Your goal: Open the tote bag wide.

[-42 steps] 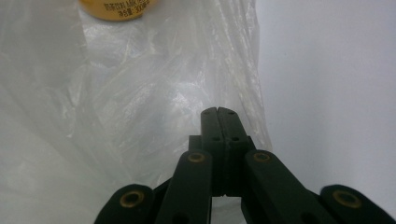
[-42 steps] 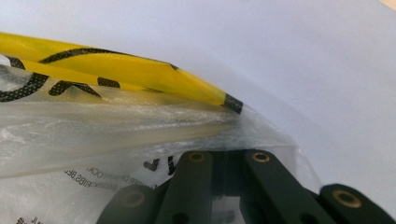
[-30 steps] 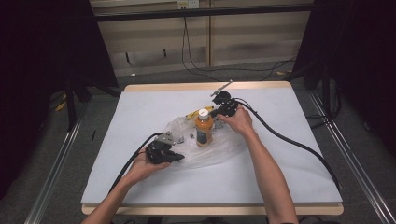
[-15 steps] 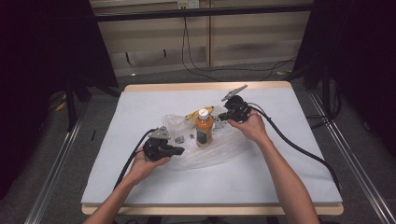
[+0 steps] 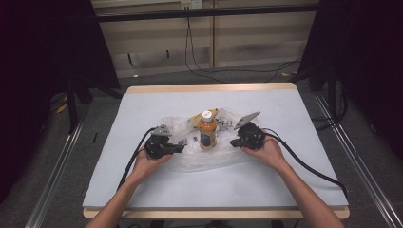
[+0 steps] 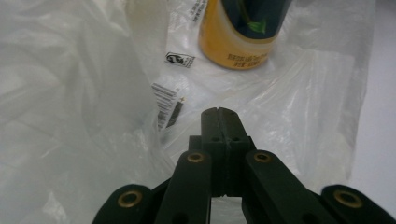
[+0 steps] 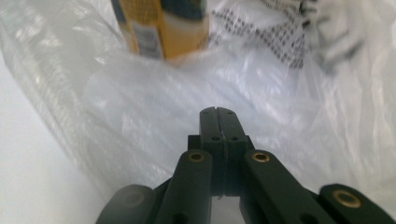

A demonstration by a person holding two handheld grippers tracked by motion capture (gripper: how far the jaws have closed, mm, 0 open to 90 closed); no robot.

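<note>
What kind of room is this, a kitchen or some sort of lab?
Most likely a lab or recording set-up, not a kitchen: a bare white table ringed by dark curtains, loose cables on the floor, and a hand-held gripper trailing a cable.

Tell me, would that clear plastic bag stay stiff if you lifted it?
Probably not. The plastic bag lies crumpled and wrinkled on the table, so it likely flops and slips. Tugging it might tip the orange bottle, which stands upright among its folds.

**Dim room, lit counter**

Pale grey-white counter (image 5: 142,190) with light wood edge, brightly lit. Grey floor (image 5: 157,80) around it. Beige panelled wall (image 5: 256,42) behind, black cables (image 5: 199,61) trailing down it. Dark curtains (image 5: 43,57) both sides. Metal rails (image 5: 57,166) flank the counter.
</note>
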